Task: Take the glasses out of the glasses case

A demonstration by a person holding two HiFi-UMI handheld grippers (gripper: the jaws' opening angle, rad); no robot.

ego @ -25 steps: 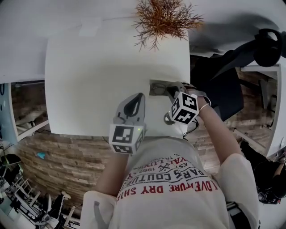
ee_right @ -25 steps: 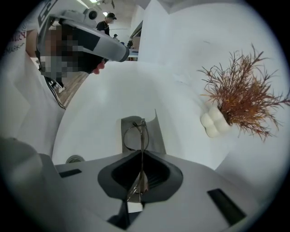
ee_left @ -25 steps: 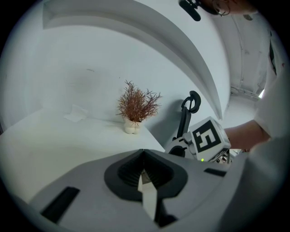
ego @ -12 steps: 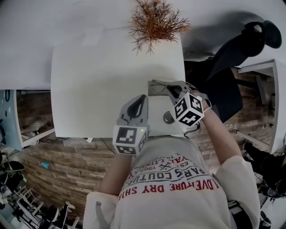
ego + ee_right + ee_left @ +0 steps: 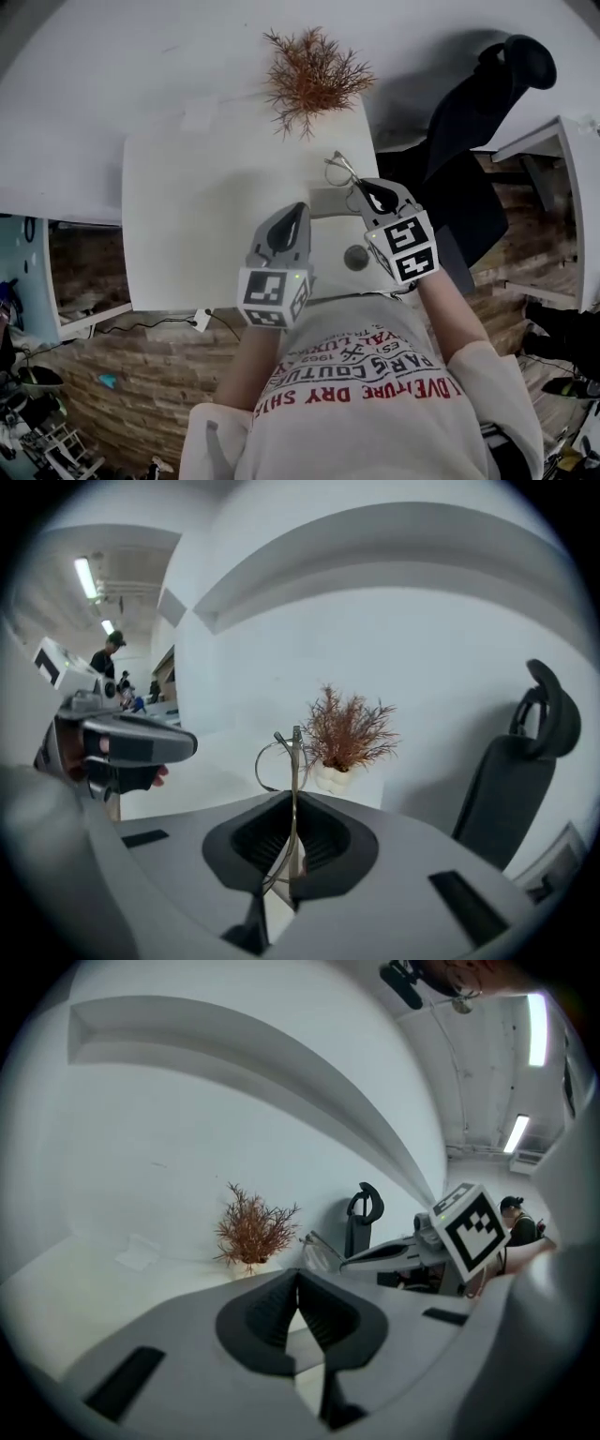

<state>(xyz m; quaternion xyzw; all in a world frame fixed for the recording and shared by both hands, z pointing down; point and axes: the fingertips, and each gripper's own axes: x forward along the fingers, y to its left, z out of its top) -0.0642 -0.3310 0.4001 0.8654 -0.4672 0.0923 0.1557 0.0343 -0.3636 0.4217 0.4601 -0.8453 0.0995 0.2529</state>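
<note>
The left gripper (image 5: 298, 1277), its dark jaws meeting at the tips with nothing between, points across a white table (image 5: 84, 1288). Beyond stand a dried reddish plant (image 5: 253, 1229) and a black chair (image 5: 364, 1209). At right, the right gripper (image 5: 375, 1255) carries glasses (image 5: 317, 1252) at its tip.

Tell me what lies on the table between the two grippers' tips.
The grey glasses case lies there on the white table, shown in the head view.

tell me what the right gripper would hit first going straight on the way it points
Probably the dried plant, just right of the glasses the right gripper holds; depth is unclear.
</note>
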